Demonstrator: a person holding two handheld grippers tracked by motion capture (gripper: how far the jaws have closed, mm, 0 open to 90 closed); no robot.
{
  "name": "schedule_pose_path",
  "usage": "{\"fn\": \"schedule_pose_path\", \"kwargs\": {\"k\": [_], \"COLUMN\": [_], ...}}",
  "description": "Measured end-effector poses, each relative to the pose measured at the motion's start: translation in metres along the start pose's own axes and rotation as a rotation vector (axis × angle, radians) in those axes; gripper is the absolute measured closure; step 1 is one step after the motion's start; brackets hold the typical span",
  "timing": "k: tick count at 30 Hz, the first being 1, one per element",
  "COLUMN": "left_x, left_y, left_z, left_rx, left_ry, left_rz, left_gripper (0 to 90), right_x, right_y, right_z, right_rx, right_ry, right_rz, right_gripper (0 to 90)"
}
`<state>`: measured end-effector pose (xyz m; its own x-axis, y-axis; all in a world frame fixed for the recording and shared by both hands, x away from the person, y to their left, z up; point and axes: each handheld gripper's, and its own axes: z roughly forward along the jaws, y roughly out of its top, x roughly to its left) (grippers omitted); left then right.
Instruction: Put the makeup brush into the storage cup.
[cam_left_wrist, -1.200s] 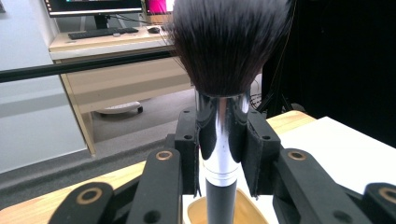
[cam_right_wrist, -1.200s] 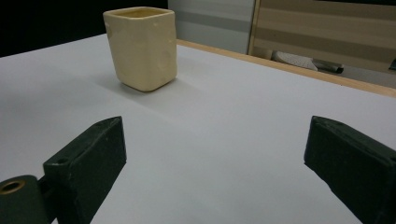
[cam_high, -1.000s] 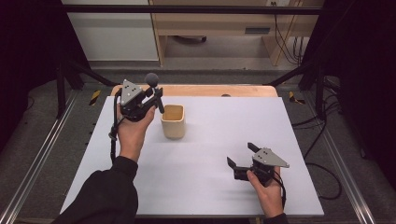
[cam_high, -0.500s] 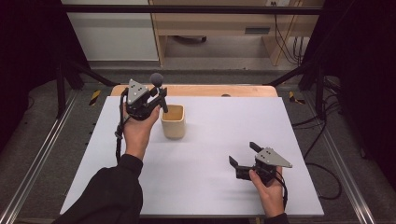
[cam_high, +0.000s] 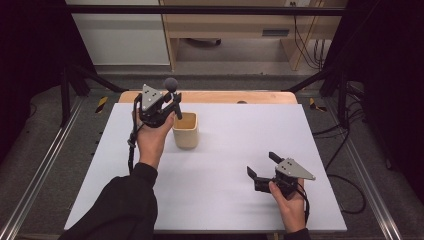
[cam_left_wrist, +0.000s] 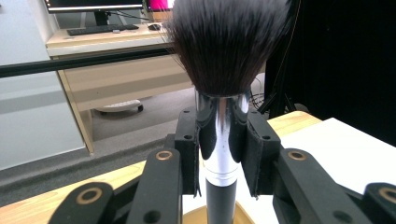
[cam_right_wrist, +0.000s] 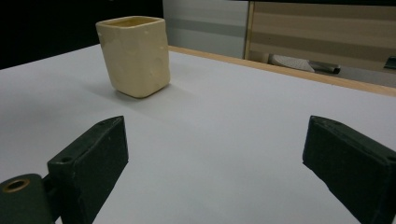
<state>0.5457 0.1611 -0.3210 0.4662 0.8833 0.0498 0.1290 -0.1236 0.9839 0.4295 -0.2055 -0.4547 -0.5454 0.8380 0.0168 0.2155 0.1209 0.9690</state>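
Nearest the person, the right gripper (cam_high: 264, 167) is resting low over the white table (cam_high: 240, 145), its jaws spread wide and holding nothing. Farther off, the left gripper (cam_high: 172, 102) is clamping a makeup brush (cam_left_wrist: 225, 70) by its silver ferrule, bristles up, handle dipping into the cream cup (cam_high: 185, 130).

A pale cream-yellow cup (cam_high: 185, 130) is seen on a plain white tabletop (cam_high: 225, 150) edged with light wood. The brush (cam_left_wrist: 223, 93) is marked by black bristles, a shiny silver ferrule and a black handle, and black jaws are borne by each hand-held gripper.
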Motion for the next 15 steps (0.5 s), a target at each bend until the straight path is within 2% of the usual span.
{"fn": "schedule_pose_path", "kwargs": {"k": [15], "left_x": [-0.0002], "left_y": [-0.0028], "left_z": [0.0033], "left_rx": [0.005], "left_ry": [0.008], "left_rz": [0.012], "left_gripper": [70.2], "right_x": [-0.001], "right_y": [-0.0006], "right_z": [-0.0005], "right_rx": [0.005], "right_ry": [0.002], "right_rz": [0.011], "right_gripper": [6.6]}}
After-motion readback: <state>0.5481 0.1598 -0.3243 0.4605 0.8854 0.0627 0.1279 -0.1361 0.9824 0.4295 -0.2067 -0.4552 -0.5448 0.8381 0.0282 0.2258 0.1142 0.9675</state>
